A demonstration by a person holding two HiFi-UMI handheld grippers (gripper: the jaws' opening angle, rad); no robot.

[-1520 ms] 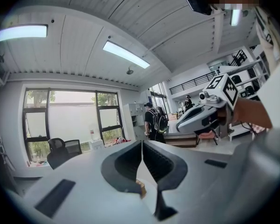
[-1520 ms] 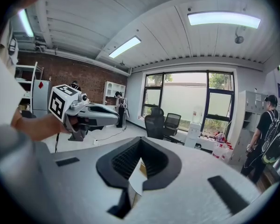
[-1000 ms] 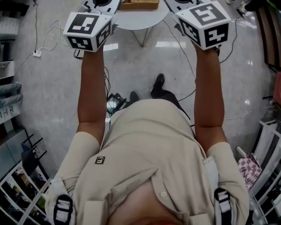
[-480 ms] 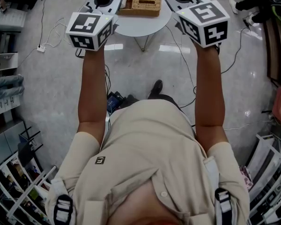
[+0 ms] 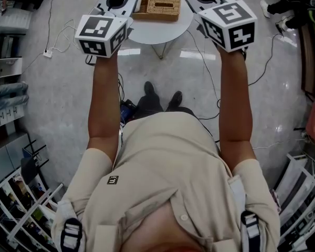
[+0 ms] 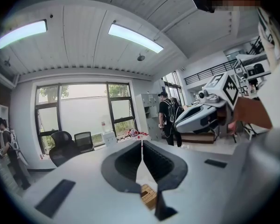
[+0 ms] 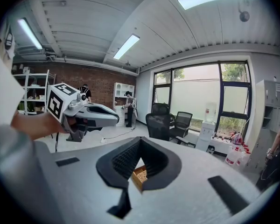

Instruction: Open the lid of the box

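A woven brown box (image 5: 160, 8) with a slotted lid lies on a small round white table (image 5: 158, 29) in front of me. Both grippers hover above the table's near edge, one on each side of the box, touching nothing. My left gripper (image 6: 142, 143) is shut and empty; a strip of the box (image 6: 149, 196) shows below its closed jaws. My right gripper (image 7: 141, 140) is shut and empty too, with the box (image 7: 139, 175) showing beneath it. Each gripper view shows the other gripper off to the side: the right gripper (image 6: 203, 115), the left gripper (image 7: 91, 113).
Cables (image 5: 52, 41) trail over the glossy floor left of the table. Shelves (image 5: 5, 77) stand at the left, racks (image 5: 304, 193) at the lower right. Office chairs (image 7: 170, 122) stand by the windows, and people (image 6: 168, 118) stand farther back in the room.
The table and box have slid a little lower into the head view, showing more of both. My feet have shifted under me. Both grippers stay raised and shut.
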